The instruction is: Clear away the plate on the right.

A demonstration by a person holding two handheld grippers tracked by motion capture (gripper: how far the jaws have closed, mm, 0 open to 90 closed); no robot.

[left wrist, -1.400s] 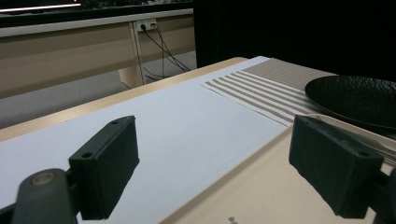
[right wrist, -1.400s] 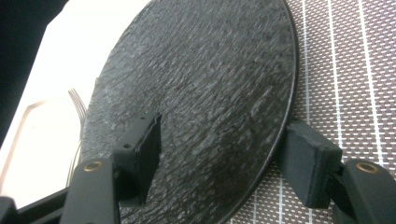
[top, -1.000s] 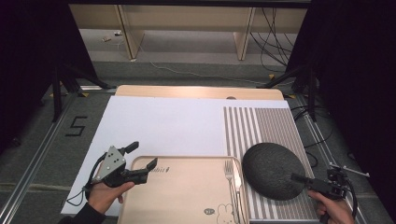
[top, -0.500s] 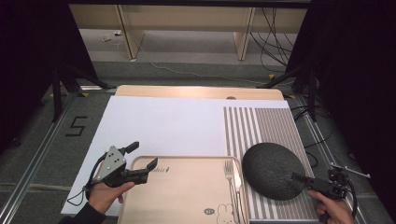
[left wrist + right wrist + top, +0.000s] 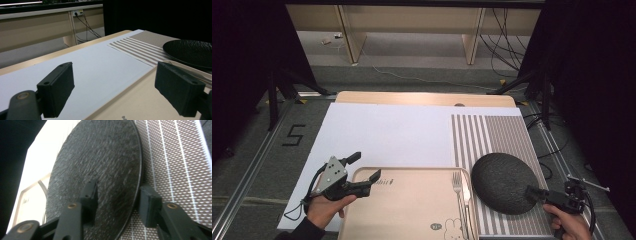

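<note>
Table (image 5: 422,99): I see a wooden top across the middle of the high view, mostly covered by a white sheet (image 5: 387,135).
Striped mat (image 5: 492,135): right of the sheet, running down to the lower right.
Tray (image 5: 412,210): tan, at the bottom centre, overlapping the sheet's near edge.
Plate (image 5: 504,182): black and textured, lying on the striped mat at lower right, just beside the tray's right rim.
Fork (image 5: 458,192): on the tray's right side, next to the plate.
Left gripper (image 5: 362,172): my jaws gape wide at lower left, straddling the tray's upper left corner with nothing pinched; in the left gripper view the pads (image 5: 56,88) stand well apart.
Right gripper (image 5: 537,194): lower right, at the plate's near rim. Jaws have just been closing, one above and one below the rim (image 5: 138,182); the pads are not yet pressing on it.
</note>
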